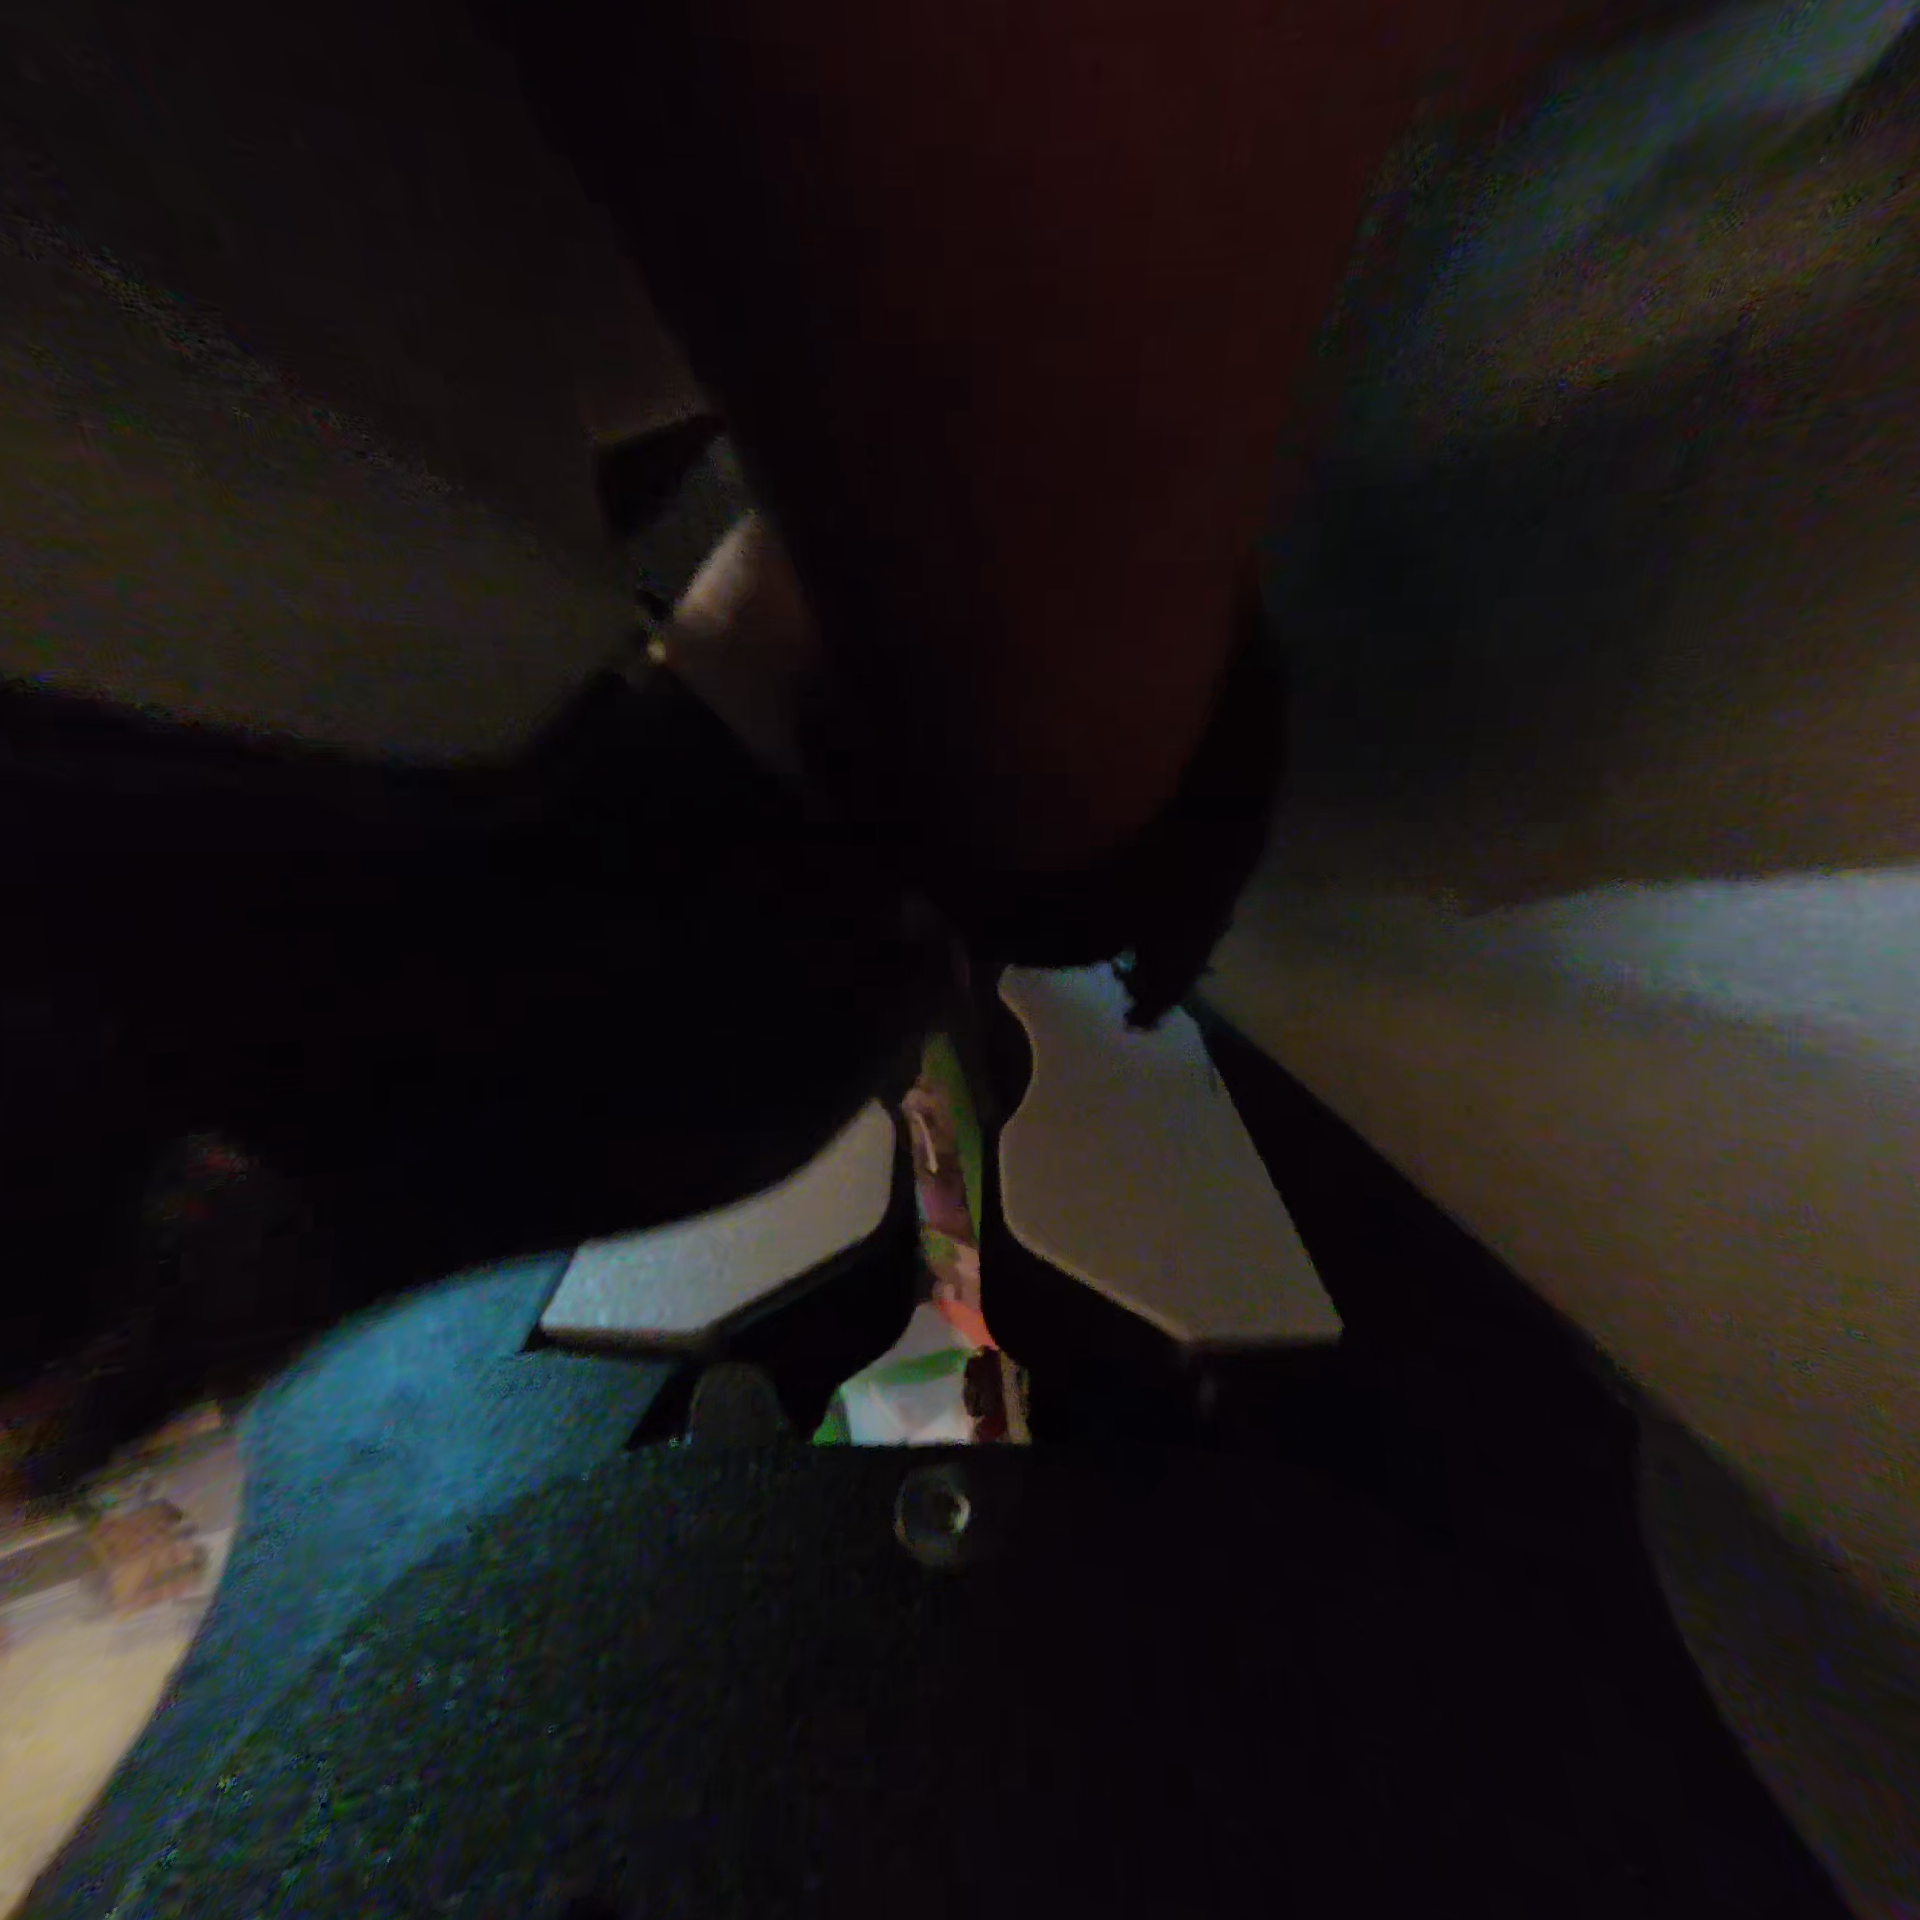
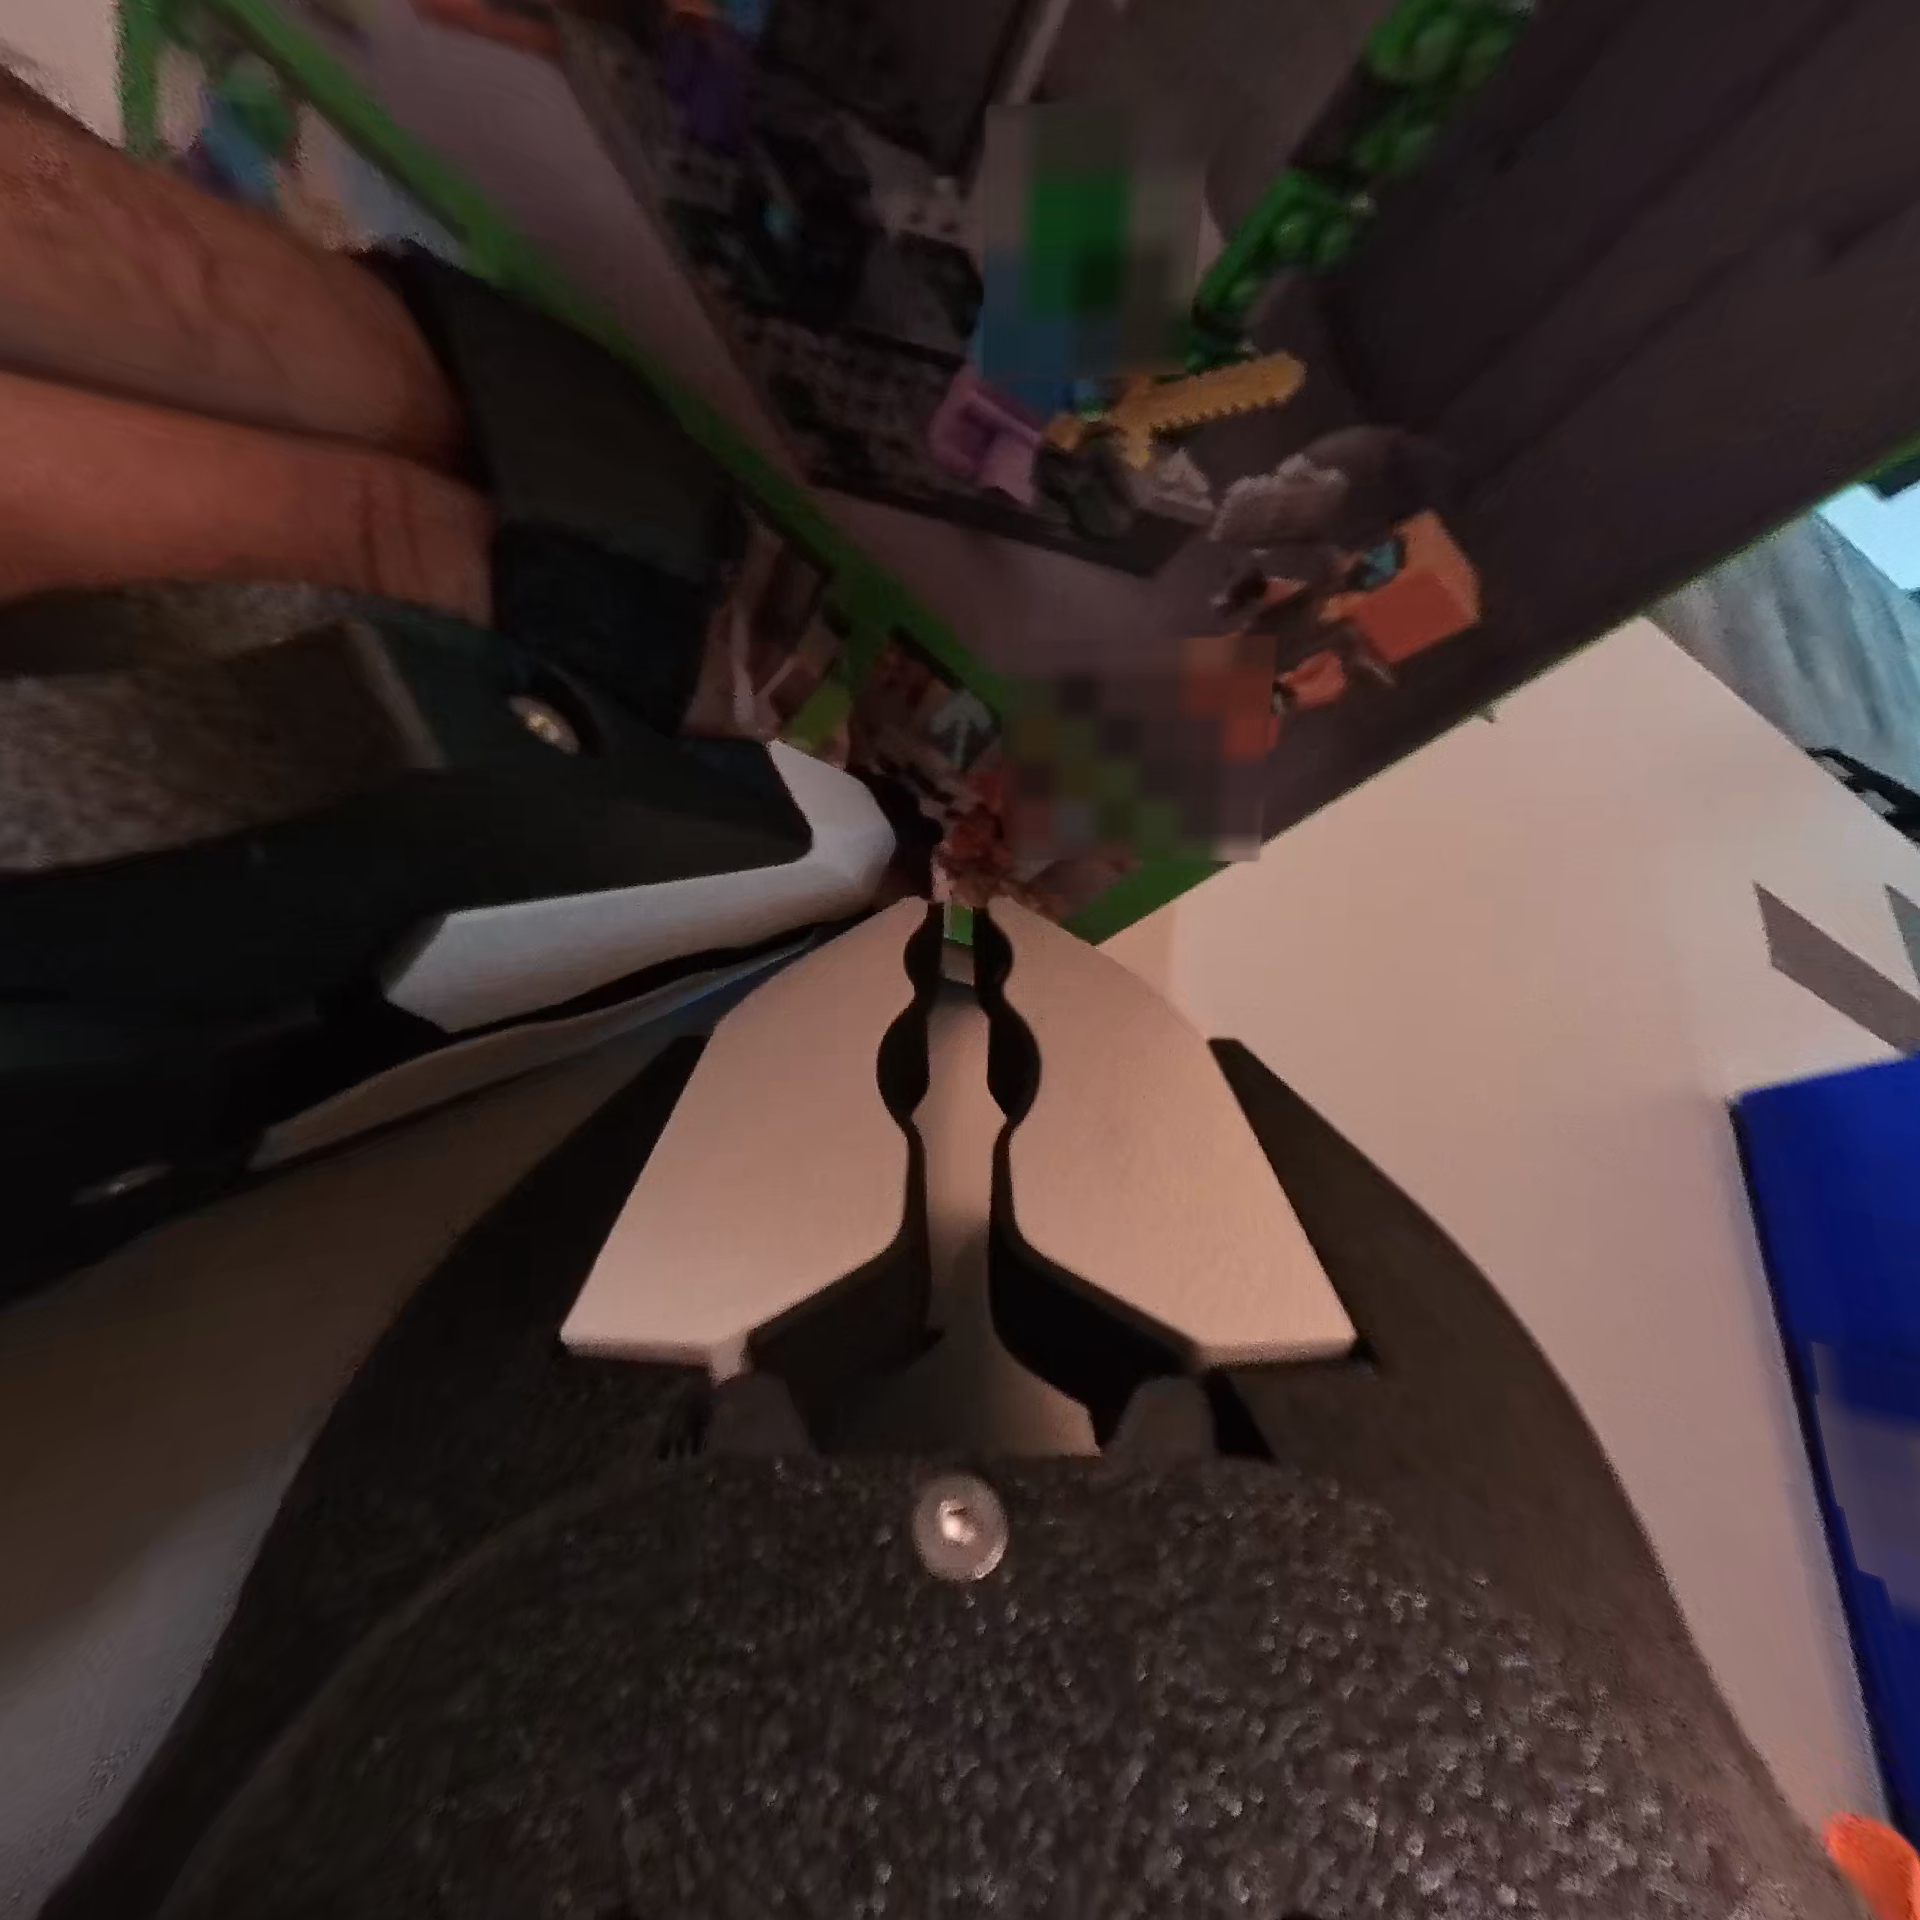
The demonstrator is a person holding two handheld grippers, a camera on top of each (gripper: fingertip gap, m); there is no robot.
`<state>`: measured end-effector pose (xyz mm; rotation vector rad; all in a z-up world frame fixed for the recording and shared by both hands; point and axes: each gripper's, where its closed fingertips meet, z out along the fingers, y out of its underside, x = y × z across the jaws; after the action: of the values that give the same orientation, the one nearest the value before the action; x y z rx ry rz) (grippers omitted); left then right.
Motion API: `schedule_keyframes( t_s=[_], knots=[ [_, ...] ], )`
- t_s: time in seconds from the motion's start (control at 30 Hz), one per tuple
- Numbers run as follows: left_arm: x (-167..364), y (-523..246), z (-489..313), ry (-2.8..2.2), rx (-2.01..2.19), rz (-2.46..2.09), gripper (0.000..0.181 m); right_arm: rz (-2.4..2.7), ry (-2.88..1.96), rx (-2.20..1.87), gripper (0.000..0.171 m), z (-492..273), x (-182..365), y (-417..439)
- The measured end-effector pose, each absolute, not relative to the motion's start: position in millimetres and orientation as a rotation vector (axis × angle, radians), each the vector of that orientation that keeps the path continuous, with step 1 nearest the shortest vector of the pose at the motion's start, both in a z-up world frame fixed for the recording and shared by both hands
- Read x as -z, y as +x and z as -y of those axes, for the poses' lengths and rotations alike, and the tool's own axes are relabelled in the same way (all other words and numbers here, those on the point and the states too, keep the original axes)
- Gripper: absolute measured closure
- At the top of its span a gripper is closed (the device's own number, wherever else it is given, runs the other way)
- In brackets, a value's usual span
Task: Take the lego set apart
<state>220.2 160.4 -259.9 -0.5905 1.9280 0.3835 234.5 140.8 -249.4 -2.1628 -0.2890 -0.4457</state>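
Green-edged printed box (image 2: pixel 1091 436), the lego set's, fills the upper centre of the right wrist view, tilted. Right gripper (image 2: pixel 958 925) fingers nearly closed at its lower corner; contact unclear. Left gripper (image 2: pixel 623 894) enters from left. Left wrist view dark: left gripper (image 1: pixel 951 1174) pinches a coloured edge. White table (image 2: pixel 1455 1039), blue bin (image 2: pixel 1849 1299) right.

A dark shape (image 1: pixel 987 571) is hiding everything beyond the left fingers (image 1: pixel 1143 1174); the box (image 2: pixel 1039 364) beyond the right fingers (image 2: pixel 790 1174) is blurring
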Motion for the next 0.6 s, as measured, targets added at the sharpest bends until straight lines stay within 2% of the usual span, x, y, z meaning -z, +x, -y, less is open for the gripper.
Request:
schedule_keyframes(
  t_s=[0.03, 0.07, 0.13, 0.3, 0.6],
  knots=[
    [261, 219, -161, -0.61, -0.363, -1.936, 0.178, 0.302, -2.194, 0.386, 0.168, -141, 251, 232],
    [261, 217, -162, -0.633, -0.34, -1.939, 0.177, 0.3, -2.228, 0.329, 0.167, -142, 252, 233],
    [262, 217, -163, -0.665, -0.302, -1.943, 0.177, 0.289, -2.287, 0.26, 0.155, -143, 253, 237],
    [263, 216, -164, -0.685, -0.284, -1.949, 0.18, 0.367, -2.316, 0.276, 0.165, -151, 258, 236],
    [263, 216, -168, -0.729, -0.25, -1.931, 0.178, 0.546, -2.199, 0.447, 0.171, -160, 254, 238]
  ],
)
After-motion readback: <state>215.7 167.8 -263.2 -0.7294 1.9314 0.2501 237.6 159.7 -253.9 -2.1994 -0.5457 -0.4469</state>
